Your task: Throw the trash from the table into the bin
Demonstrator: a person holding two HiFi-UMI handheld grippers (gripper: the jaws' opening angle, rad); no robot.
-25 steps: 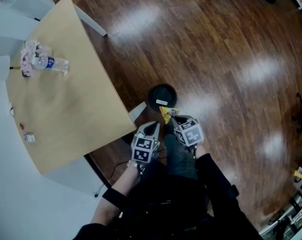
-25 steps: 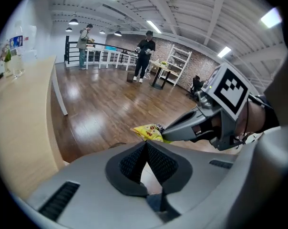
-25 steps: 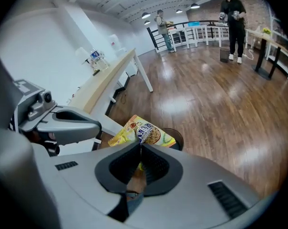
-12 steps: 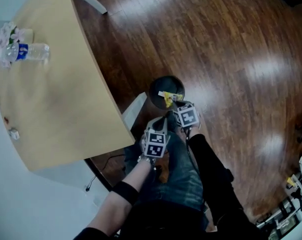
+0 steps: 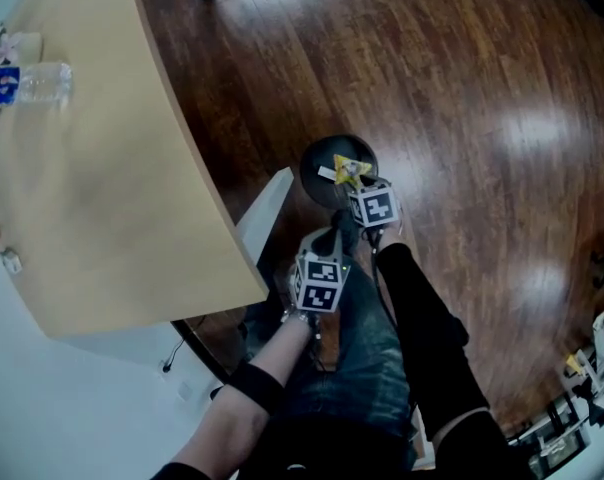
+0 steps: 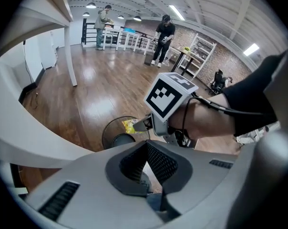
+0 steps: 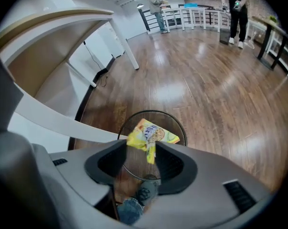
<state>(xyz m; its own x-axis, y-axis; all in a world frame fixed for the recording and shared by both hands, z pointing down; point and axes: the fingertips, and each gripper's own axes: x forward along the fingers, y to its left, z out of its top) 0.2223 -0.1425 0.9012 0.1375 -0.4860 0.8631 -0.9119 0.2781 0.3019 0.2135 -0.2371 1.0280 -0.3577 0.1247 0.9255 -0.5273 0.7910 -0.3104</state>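
Item: yellow crinkled snack wrapper (image 7: 149,137), at the point of release. Since a second ago, when it was carried short of the black round wire-mesh bin (image 5: 317,158), it has been brought down over the bin's mouth, and both tongs have been lowered with it. The right tongs (image 7: 143,156), previously pressed tight on it, are now opening. The wrapper is seen between the parting tips, its tail hanging in the gap and no firm pinch left on it. A drop into the bin is judged imminant for this piece, as it lies inside the rim in the right gripper view. The left tongs (image 6: 146,156) are held just beside the right, near the bin, pressed together at the tips with nothing between them. The task is judged unfinished. A clear plastic bottle with a blue label (image 5: 32,81) is noted lying on the light wooden worktop (image 5: 92,168), well apart from the bin.
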